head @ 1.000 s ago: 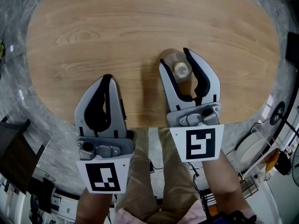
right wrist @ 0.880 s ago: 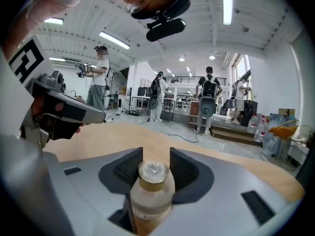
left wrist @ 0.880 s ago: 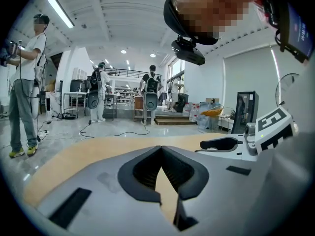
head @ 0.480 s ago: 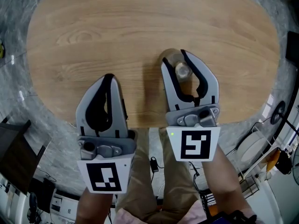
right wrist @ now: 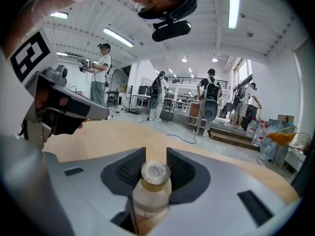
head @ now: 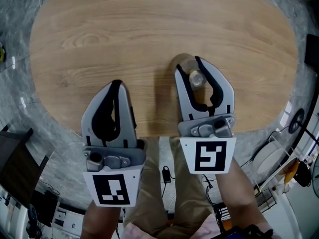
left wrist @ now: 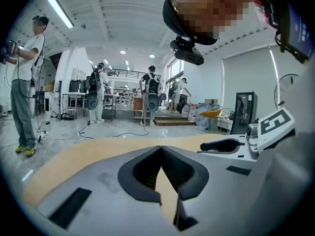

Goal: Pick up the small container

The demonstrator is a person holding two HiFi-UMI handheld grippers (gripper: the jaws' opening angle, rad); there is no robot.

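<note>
As my right hand-held gripper [right wrist: 156, 155] has narrowed over the last second, its jaws now press both sides of the container [right wrist: 150, 196], which seems still to stand on the table [head: 124, 29]; the grasp looks made, so lifting comes next; my left hand-held gripper [left wrist: 160, 150] hangs closed, empty.

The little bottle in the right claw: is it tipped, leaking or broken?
Nothing stands out. The small container stands upright and capped between the jaws of the right claw, and no spill shows on the table.
</note>
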